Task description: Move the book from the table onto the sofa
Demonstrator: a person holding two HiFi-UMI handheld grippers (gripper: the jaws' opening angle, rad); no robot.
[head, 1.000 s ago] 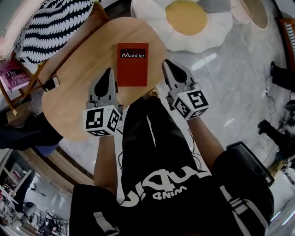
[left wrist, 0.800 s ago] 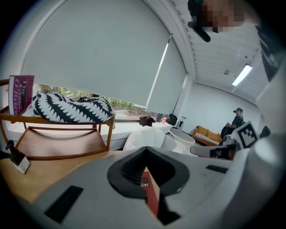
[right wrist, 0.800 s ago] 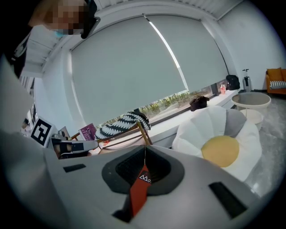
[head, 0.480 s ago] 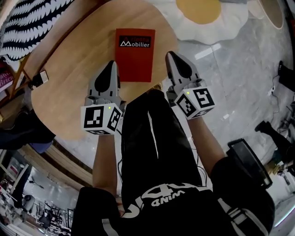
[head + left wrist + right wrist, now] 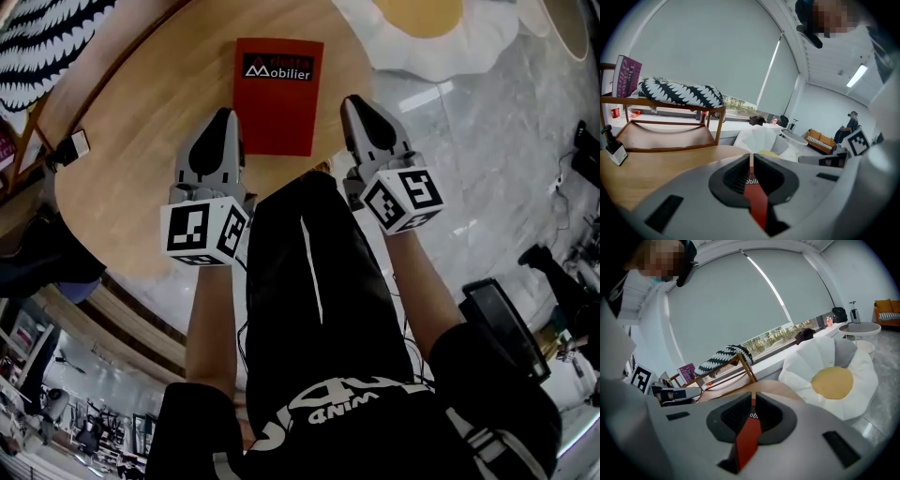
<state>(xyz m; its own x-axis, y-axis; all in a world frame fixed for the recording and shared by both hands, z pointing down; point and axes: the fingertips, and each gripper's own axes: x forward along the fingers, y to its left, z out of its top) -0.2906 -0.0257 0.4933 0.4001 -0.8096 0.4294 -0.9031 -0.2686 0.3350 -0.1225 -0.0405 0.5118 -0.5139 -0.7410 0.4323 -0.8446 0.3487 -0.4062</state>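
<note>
Red book (image 5: 277,94), flat on round wooden counter (image 5: 141,197), flanked by left tool (image 5: 223,120) and right tool (image 5: 360,105), both clenched empty; small bottle (image 5: 77,145) at counter's edge.

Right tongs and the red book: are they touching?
Apart. The head view shows a strip of bare table between the right tongs and the red book. The tongs are shut and empty.
</note>
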